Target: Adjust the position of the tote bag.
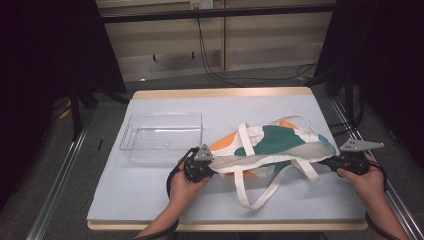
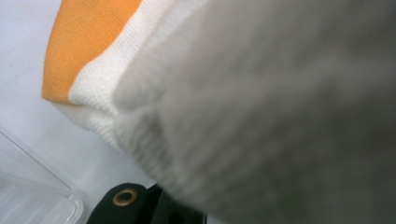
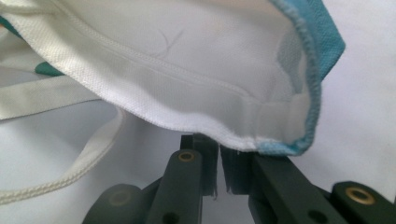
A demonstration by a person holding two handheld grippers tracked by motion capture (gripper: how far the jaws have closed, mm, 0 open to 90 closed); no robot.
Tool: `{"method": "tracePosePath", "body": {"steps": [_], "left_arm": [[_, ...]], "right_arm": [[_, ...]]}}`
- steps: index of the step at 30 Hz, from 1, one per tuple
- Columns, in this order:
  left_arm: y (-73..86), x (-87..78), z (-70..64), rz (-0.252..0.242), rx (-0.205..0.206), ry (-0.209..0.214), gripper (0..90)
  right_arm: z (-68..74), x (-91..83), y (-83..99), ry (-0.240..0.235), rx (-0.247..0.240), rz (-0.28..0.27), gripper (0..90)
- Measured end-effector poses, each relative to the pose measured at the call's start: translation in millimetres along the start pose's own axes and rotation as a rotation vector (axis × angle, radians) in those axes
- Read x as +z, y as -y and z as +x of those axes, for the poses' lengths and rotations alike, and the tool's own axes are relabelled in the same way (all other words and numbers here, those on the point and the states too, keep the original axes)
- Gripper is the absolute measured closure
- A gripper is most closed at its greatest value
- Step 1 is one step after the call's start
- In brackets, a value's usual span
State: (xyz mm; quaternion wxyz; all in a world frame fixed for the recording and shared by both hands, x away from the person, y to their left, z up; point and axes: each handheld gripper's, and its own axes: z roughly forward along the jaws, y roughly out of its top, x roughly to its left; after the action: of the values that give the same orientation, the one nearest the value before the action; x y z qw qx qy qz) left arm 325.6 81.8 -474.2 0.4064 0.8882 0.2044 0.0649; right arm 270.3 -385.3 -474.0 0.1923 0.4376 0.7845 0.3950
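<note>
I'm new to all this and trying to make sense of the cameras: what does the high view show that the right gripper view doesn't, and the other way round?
The high view alone takes in the whole table, the clear plastic bin, both hands, the left gripper and the bag's orange patch. The right gripper view alone shows close detail: the right gripper with its black fingers nearly together at the bag's stitched hem, by its blue corner. Both share the tote bag and its white straps, stretched between the two grippers.
</note>
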Motion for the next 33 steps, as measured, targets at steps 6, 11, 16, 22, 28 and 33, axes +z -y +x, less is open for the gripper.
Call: {"method": "tracePosePath", "body": {"steps": [6, 11, 16, 22, 28, 33], "left_arm": [[-3.5, 1.4, 3.1, 0.020, 0.007, -0.012, 88.3], [-6.7, 4.7, 6.0, 0.019, 0.010, -0.012, 88.3], [-7.4, 6.9, 8.9, 0.007, 0.002, -0.006, 88.1], [-8.8, 9.0, 11.3, 0.003, -0.006, -0.012, 87.5], [-8.5, 9.6, 11.2, -0.008, -0.022, -0.014, 87.4], [-8.7, 9.0, 12.9, 0.001, -0.016, -0.017, 87.0]], "right_arm": [[3.1, -6.4, 3.0, -0.003, 0.001, 0.003, 85.0], [7.0, -14.3, 7.9, -0.001, 0.005, -0.002, 85.1], [11.1, -18.5, 12.1, 0.001, 0.012, -0.006, 85.1], [15.9, -22.5, 15.8, 0.001, 0.018, -0.009, 85.1], [17.4, -22.1, 16.7, 0.005, 0.022, -0.007, 85.2], [18.6, -24.4, 18.1, 0.001, 0.022, -0.010, 85.1]]}}
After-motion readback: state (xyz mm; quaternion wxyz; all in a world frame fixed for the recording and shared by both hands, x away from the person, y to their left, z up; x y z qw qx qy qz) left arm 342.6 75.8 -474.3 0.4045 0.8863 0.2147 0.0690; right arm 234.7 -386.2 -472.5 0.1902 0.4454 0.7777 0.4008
